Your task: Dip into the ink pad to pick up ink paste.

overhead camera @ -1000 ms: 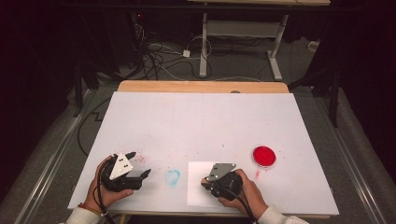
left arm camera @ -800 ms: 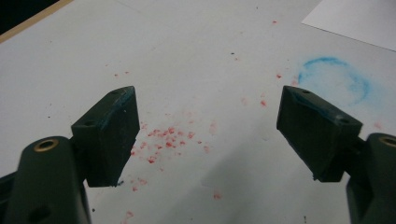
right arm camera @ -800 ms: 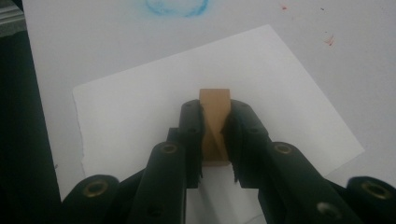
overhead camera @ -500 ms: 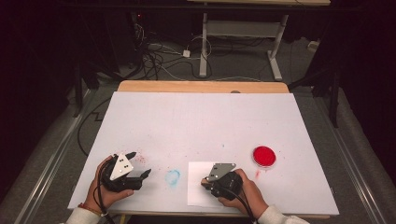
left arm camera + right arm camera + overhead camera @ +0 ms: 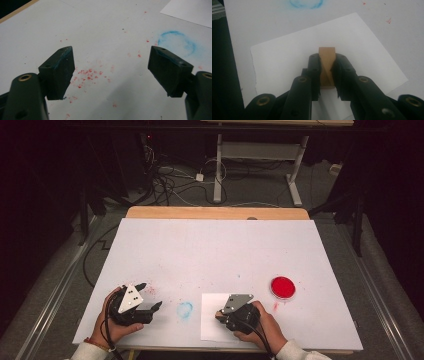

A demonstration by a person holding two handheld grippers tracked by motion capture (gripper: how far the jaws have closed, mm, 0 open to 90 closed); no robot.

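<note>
Right gripper clamped on wooden block, long axis toward 12 o'clock, tip over white sheet; red pad at 2 o'clock, nearer this hand; left gripper wide, empty

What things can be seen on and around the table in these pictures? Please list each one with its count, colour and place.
wooden block: 1, tan, clamped in the right tool over the paper sheet
paper sheet: 1, white, near edge of the table
red disc: 1, red, right part of the table
blue smudge: 1, blue, between the tools
red specks: many, red, by the left tool
table: 1, white top
cables: several, floor behind
left tool: 1, black, open
right tool: 1, black, shut
</note>
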